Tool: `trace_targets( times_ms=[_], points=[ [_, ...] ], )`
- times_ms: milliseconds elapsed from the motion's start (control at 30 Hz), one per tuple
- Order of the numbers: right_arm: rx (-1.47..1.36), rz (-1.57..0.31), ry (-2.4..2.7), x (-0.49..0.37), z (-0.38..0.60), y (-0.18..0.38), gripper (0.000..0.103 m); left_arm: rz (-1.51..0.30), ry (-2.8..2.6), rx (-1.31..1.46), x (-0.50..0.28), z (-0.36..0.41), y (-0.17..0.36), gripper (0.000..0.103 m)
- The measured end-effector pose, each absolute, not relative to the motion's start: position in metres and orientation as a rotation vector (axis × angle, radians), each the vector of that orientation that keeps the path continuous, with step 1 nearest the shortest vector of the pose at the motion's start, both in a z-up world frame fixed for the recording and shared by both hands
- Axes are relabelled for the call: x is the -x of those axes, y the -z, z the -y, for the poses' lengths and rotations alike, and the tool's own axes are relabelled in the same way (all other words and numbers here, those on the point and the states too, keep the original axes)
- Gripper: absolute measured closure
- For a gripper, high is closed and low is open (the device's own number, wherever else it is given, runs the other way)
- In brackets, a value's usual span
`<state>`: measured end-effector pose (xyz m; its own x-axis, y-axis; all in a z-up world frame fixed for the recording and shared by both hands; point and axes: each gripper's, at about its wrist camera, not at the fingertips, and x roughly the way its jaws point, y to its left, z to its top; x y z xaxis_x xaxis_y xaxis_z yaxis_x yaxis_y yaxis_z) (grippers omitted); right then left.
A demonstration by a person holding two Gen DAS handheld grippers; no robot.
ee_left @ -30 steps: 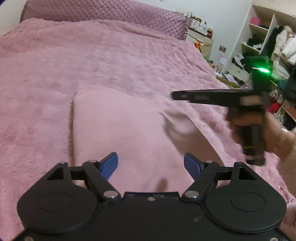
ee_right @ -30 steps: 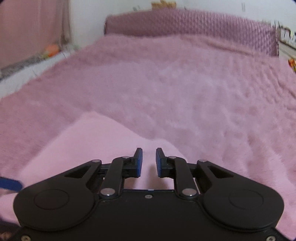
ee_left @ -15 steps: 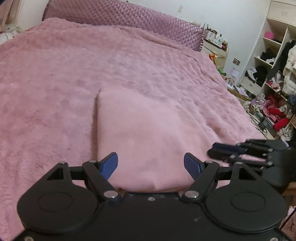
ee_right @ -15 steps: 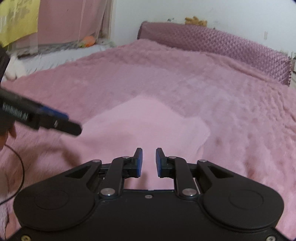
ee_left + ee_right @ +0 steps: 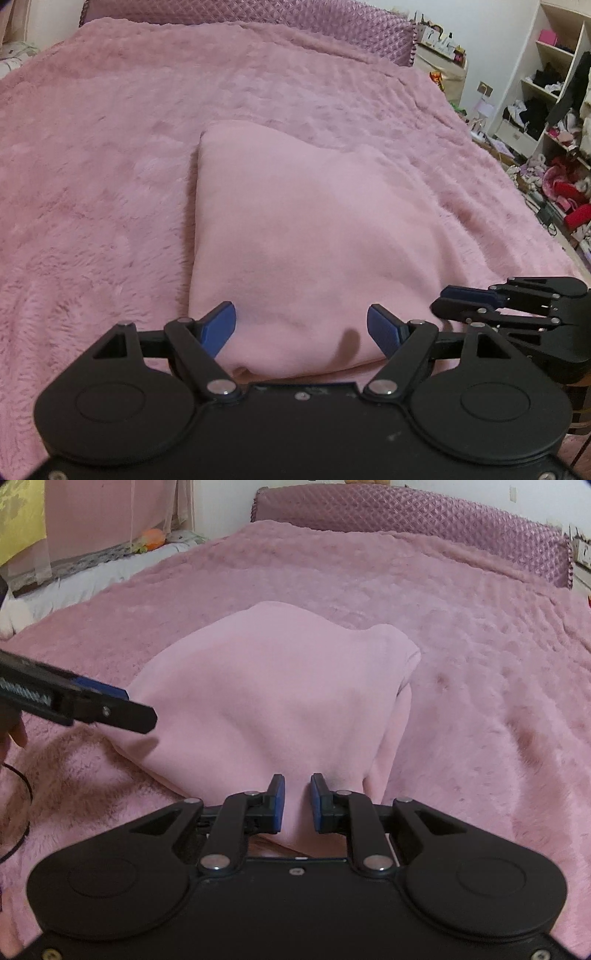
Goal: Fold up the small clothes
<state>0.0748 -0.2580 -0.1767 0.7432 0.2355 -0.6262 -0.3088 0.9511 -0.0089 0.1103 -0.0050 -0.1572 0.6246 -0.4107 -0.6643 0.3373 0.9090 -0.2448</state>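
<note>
Here a soft pink cloth [image 5: 303, 236] lies folded on the fuzzy bed [image 5: 92, 155]; left claw [image 5: 301, 326] spread wide, right claw [image 5: 294, 801] clamped on its near edge.

Matte black housing on the left gripper [image 5: 302, 328], two round raised discs, silver pivot screws glinting, dark blue pads [image 5: 384, 326] on the fingertips. Same build on the right gripper [image 5: 297, 803]: black linkage arms, silver rivets, blue pads [image 5: 277, 801]. A thin black cable [image 5: 22, 812] loops by a bare fingertip [image 5: 16, 733] at the frame's left edge.
</note>
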Motion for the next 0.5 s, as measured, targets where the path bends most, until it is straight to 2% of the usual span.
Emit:
trace_targets(
  times_ms=[300, 367, 500],
  points=[
    [0.097, -0.676, -0.302, -0.076, 0.259, 0.182, 0.089, -0.745, 0.428, 0.092, -0.108, 0.009, 0.150, 0.021],
    [0.071, -0.675, -0.298, -0.075, 0.259, 0.173, 0.085, -0.696, 0.420, 0.096, -0.101, 0.004, 0.137, 0.021],
    [0.018, -0.639, -0.268, -0.067, 0.259, 0.146, 0.045, -0.653, 0.385, 0.107, -0.084, -0.004, 0.102, 0.019]
  ],
)
